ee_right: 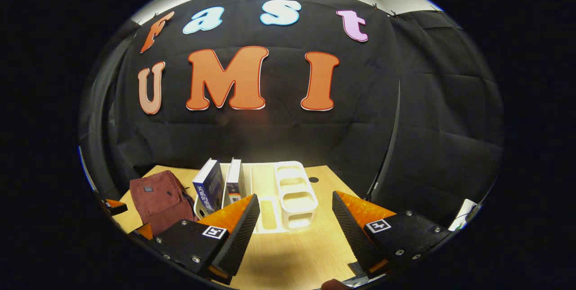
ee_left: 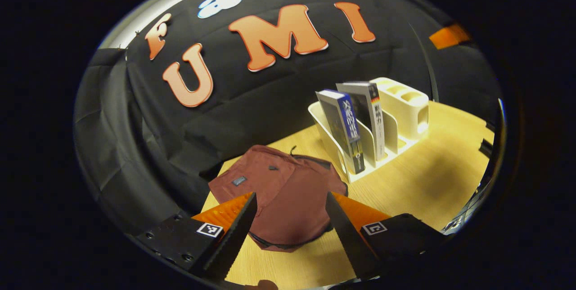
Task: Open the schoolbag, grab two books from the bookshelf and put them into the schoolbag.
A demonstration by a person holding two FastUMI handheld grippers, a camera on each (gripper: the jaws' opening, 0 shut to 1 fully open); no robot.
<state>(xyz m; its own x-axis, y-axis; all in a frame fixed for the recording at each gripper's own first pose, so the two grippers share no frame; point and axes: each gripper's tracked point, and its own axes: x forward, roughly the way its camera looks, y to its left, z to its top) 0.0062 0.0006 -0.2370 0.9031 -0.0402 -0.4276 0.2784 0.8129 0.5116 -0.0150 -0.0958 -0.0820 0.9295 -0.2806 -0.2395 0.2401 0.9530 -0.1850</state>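
The schoolbag (ee_left: pixel 281 191) lies flat on the wooden surface (ee_left: pixel 418 182), dark red, with its zip apparently closed, so opening it looks like the step in hand. Just beside it stands the white bookshelf (ee_left: pixel 396 114) with two books upright in its slots: a blue-spined book (ee_left: pixel 344 130) nearer the bag and a grey book (ee_left: pixel 366 117) behind it.

The left tongs (ee_left: pixel 291 211) hover above the bag, spread wide and holding nothing. The right tongs (ee_right: pixel 292 220) hang over the bare surface in front of the bookshelf, also wide open and empty; from the right gripper view the bag (ee_right: pixel 159 200) sits off to the left of the books.

To do this well, find the zip pull first; a small dark tab shows at the top edge of the bag, though whether it is the pull I cannot tell. One pair of tongs should probably pin the fabric near the zip while the other draws the pull along its track, since a limp bag will likely slide or bunch otherwise.
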